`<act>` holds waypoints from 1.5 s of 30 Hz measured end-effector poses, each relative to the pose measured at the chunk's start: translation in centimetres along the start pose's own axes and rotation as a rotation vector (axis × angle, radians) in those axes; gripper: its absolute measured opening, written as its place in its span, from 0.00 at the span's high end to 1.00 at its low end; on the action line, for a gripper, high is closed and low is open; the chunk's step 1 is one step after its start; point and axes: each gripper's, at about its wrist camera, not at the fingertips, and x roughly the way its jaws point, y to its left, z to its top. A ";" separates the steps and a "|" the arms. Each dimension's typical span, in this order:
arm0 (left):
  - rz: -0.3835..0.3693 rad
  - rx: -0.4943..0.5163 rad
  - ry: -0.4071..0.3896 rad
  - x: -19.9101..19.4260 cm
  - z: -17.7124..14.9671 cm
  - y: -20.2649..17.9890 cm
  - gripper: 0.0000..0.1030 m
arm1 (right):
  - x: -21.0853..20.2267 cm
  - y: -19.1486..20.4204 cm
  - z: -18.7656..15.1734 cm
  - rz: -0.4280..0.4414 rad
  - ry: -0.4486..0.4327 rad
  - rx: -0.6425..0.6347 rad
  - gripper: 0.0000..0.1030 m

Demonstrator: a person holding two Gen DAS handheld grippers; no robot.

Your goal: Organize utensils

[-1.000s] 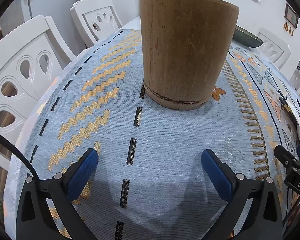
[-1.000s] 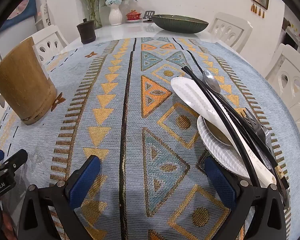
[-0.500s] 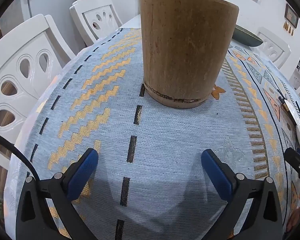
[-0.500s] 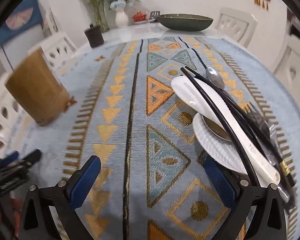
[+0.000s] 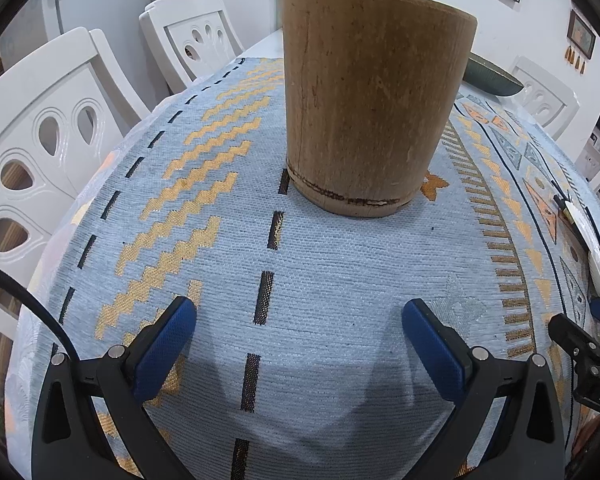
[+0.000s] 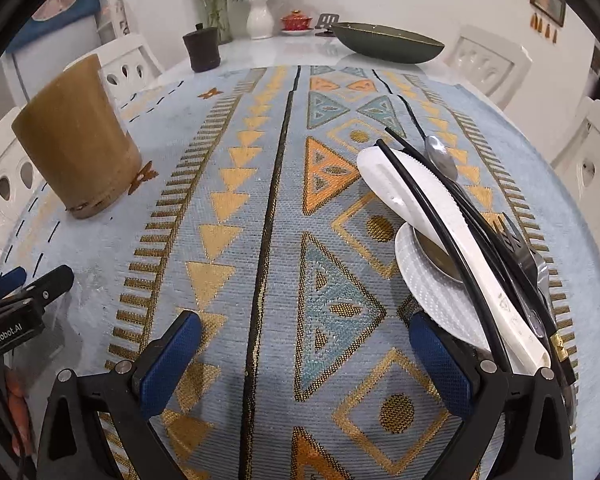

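While your left gripper (image 5: pixel 299 334) hung low over the patterned tablecloth (image 5: pixel 340 280), its blue pads were spread wide with nothing between them, and the wooden utensil holder (image 5: pixel 374 96) stood upright straight ahead of it, well apart from the fingertips. At the right edge of that view you could see part of the other gripper and the ends of the utensils. From the right wrist, your right gripper (image 6: pixel 306 354) was likewise spread wide and empty above the cloth; the utensil pile lay just ahead of its right finger: a white spatula (image 6: pixel 440 240), black chopsticks (image 6: pixel 440 208), a metal spoon (image 6: pixel 442 156) and a fork (image 6: pixel 516 240) crossing a white ladle (image 6: pixel 432 280). The holder (image 6: pixel 76 144) stood far left, well apart from them
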 end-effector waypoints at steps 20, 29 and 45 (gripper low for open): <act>0.001 0.002 0.003 0.0 0.1 -0.2 0.00 | 0.0 0.2 0.0 0.013 0.030 -0.032 0.00; 0.000 0.002 0.002 0.0 0.1 -0.2 0.00 | -0.4 0.2 -0.3 0.023 0.048 -0.042 0.00; -0.009 0.030 -0.055 -1.2 1.7 -1.6 0.00 | -0.3 0.3 -0.3 0.039 0.019 -0.076 0.00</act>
